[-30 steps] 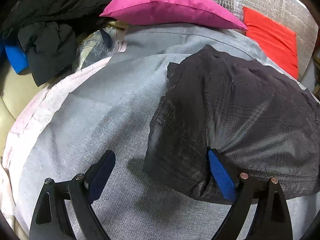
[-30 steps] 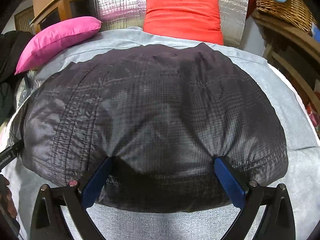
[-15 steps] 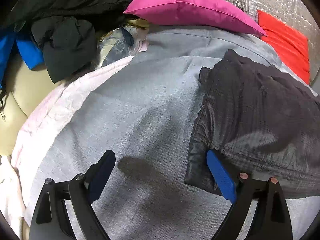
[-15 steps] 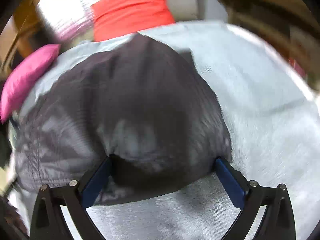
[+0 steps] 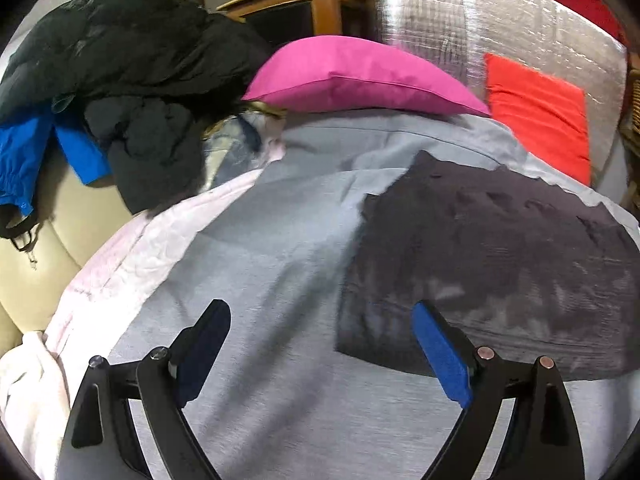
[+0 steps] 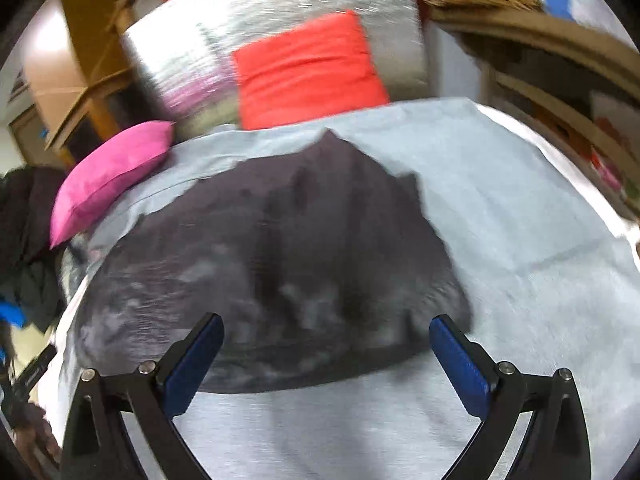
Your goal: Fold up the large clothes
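A folded dark grey garment (image 5: pixel 488 264) lies flat on the grey sheet (image 5: pixel 256 264) of the bed. In the right wrist view the garment (image 6: pixel 280 264) fills the middle, blurred. My left gripper (image 5: pixel 320 344) is open and empty above the sheet, its right finger at the garment's near left corner. My right gripper (image 6: pixel 326 356) is open and empty, just short of the garment's near edge.
A pink pillow (image 5: pixel 360 76) and a red cushion (image 5: pixel 540 116) lie at the head of the bed before a silver foil panel (image 6: pixel 280 28). A pile of dark and blue clothes (image 5: pixel 120 92) sits at the left. A wooden shelf (image 6: pixel 560 80) stands at the right.
Both grippers have pulled back and risen from the garment, which now lies flat farther off. The left view swung left, then back; the right view tilted.
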`<state>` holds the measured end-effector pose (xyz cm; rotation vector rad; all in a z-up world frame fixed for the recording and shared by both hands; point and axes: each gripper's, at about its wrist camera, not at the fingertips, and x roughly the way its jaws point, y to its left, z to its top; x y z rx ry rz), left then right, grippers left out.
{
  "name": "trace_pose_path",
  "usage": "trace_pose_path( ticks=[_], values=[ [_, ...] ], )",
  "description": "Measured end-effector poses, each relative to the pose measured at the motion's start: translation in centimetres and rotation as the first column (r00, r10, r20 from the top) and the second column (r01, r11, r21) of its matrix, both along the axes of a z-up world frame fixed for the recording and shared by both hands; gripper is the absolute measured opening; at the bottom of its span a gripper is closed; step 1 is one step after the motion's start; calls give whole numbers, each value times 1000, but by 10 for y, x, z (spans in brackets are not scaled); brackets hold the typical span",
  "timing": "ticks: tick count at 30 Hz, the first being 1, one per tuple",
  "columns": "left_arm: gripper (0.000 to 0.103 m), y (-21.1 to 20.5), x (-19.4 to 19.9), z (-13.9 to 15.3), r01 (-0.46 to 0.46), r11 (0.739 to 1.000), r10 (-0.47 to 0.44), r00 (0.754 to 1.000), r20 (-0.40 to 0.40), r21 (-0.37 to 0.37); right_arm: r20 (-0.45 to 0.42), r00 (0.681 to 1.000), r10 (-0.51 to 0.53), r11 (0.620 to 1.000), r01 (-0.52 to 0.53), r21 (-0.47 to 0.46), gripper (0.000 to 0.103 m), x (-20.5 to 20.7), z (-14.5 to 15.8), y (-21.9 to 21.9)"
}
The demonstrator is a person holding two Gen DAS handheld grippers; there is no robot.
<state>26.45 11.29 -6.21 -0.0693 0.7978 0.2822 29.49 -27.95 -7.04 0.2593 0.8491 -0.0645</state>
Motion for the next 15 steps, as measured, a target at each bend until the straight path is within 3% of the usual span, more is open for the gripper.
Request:
trace_pose_path(
  ticks=[4, 9, 12, 15],
  values=[
    [93, -12, 7, -6, 22, 1000, -22, 1000, -9, -10, -13, 998, 69, 997, -69, -40, 103, 19, 1, 30],
    [93, -23, 24, -24, 34, 999, -34, 998, -53, -10, -86, 994, 74, 994, -80, -69, 103, 41, -27, 41],
    [93, -26, 39, -51, 53, 998, -55, 987, -148, -15, -163, 984, 77, 984, -102, -147, 103, 54, -57, 52],
    [93, -23, 40, -56, 52, 997, -60, 986, -153, -51, -188, 979, 81, 968, -122, -219, 103, 59, -64, 63]
  ],
)
